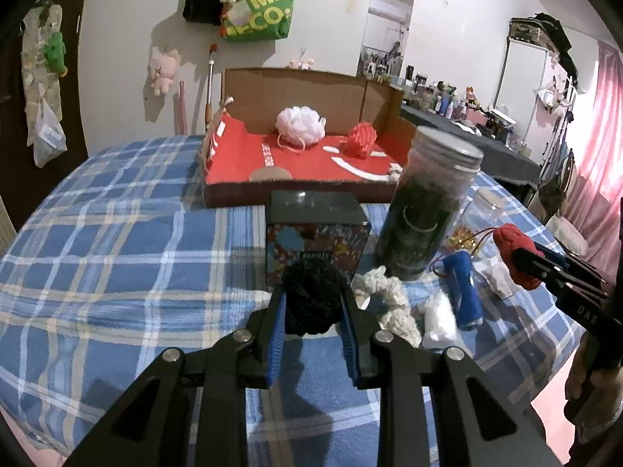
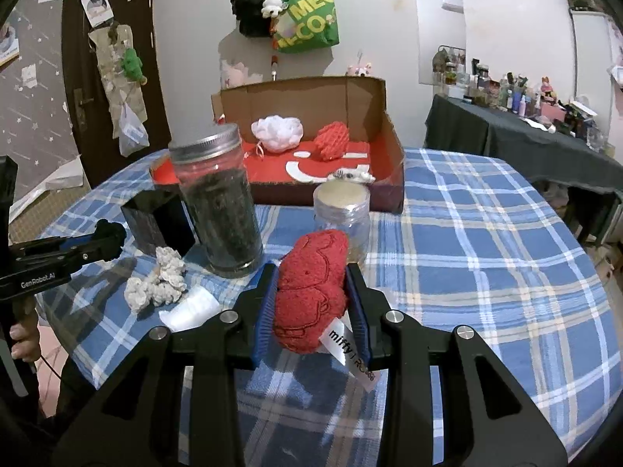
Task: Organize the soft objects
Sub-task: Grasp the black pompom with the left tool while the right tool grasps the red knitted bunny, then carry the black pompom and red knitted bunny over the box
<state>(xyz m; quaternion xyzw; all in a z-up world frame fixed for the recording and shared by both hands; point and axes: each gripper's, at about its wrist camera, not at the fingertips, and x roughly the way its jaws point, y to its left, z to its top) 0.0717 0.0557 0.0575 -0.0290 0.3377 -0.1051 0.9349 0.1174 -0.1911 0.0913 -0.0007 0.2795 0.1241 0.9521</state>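
My left gripper (image 1: 313, 299) is shut on a black knitted ball (image 1: 313, 292), held just above the checked tablecloth. My right gripper (image 2: 311, 292) is shut on a red plush toy (image 2: 311, 292) with a white label; the same red plush toy (image 1: 514, 251) shows at the right of the left wrist view. Behind stands an open cardboard box (image 1: 296, 89) with a red floor; in it lie a white mesh pouf (image 1: 300, 124) and a red knitted ball (image 1: 360, 140). A cream knotted rope (image 1: 393, 295) lies on the cloth beside the black ball.
A tall dark-filled jar (image 1: 424, 202) with a metal lid, a small clear jar (image 2: 342, 214) and a black patterned box (image 1: 315, 229) stand between me and the cardboard box. A blue cylinder (image 1: 465, 292) and white plastic wrap (image 1: 440, 317) lie nearby. A dark side table (image 2: 518, 136) stands to the right.
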